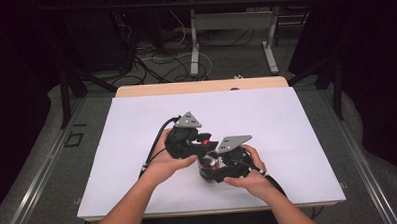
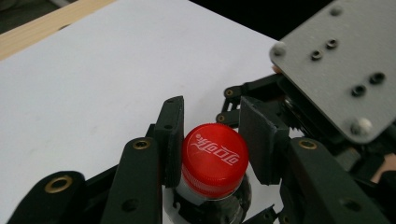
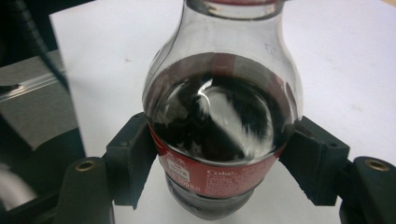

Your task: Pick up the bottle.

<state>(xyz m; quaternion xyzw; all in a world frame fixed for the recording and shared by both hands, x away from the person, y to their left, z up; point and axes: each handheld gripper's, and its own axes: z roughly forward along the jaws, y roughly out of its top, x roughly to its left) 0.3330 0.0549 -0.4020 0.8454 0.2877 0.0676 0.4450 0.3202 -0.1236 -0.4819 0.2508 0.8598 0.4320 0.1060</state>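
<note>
A lab or test workshop: a white-covered table (image 1: pixel 137 124) stands on grey floor, with loose cables (image 1: pixel 154 58) and metal desk legs (image 1: pixel 194 47) at twelve o'clock, dark curtains around.

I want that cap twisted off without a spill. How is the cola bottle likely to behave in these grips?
The bottle is largely full of dark liquid, so probably heavy for its size. Its clear wall looks smooth and rounded, so it may slip or turn between the right gripper pads. The ribbed red cap should give the left gripper decent purchase.
</note>
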